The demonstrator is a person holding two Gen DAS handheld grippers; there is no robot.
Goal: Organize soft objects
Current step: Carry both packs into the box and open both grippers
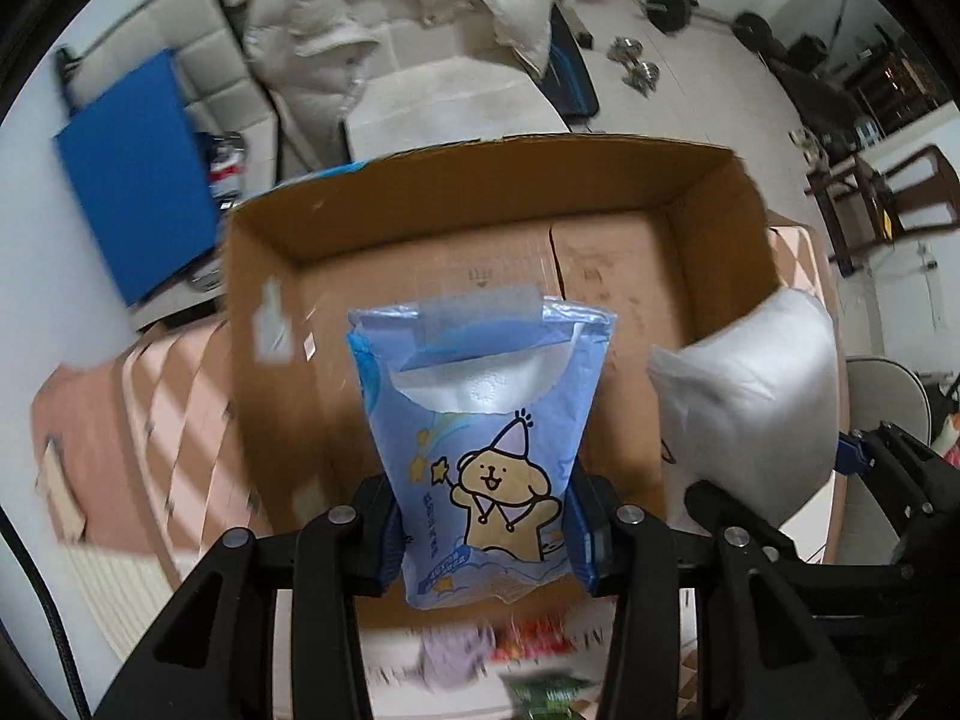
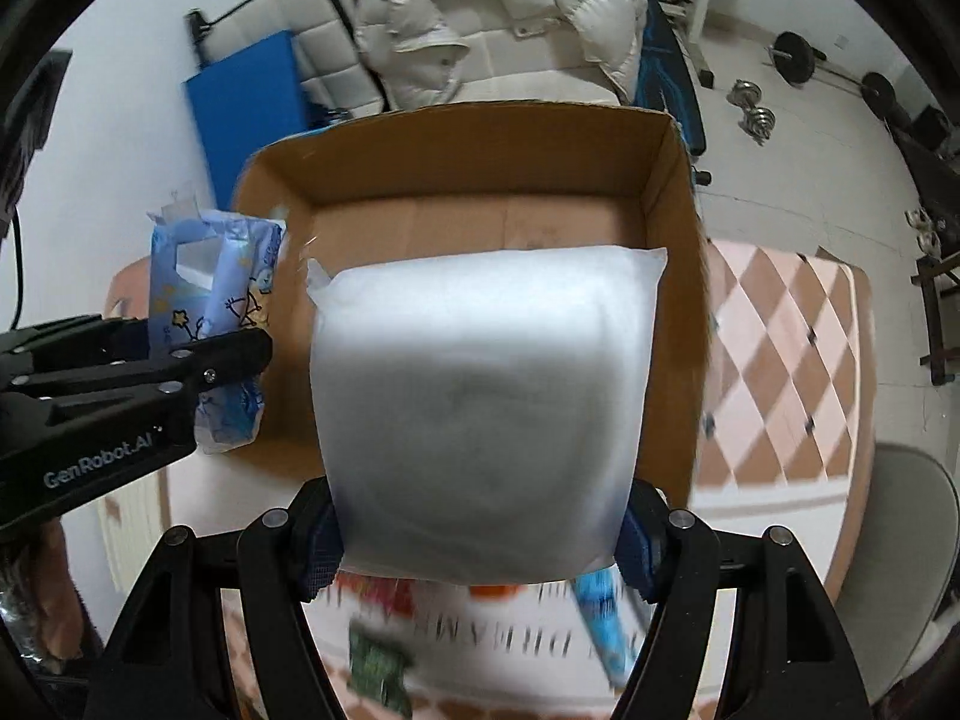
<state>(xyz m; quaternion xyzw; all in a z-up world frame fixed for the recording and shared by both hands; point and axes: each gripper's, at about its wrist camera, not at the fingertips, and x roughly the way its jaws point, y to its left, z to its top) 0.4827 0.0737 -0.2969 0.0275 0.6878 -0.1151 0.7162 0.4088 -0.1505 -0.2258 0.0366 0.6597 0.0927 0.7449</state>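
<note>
My left gripper (image 1: 486, 534) is shut on a blue tissue pack (image 1: 480, 438) printed with a cartoon bear, held above the near edge of an open cardboard box (image 1: 480, 192). My right gripper (image 2: 480, 534) is shut on a soft white pillow pack (image 2: 480, 408), held above the box (image 2: 468, 150) at its near right side. The pillow pack (image 1: 750, 396) shows at the right in the left wrist view. The tissue pack (image 2: 222, 294) and left gripper (image 2: 234, 354) show at the left in the right wrist view. The box floor is bare cardboard.
The box stands on a table with a pink and white diamond cloth (image 2: 780, 360). Blurred colourful packets (image 2: 384, 666) lie on the table below the grippers. A white puffer jacket (image 2: 498, 6) lies on a sofa behind, with a blue mat (image 2: 252, 102) and dumbbells (image 2: 756, 111).
</note>
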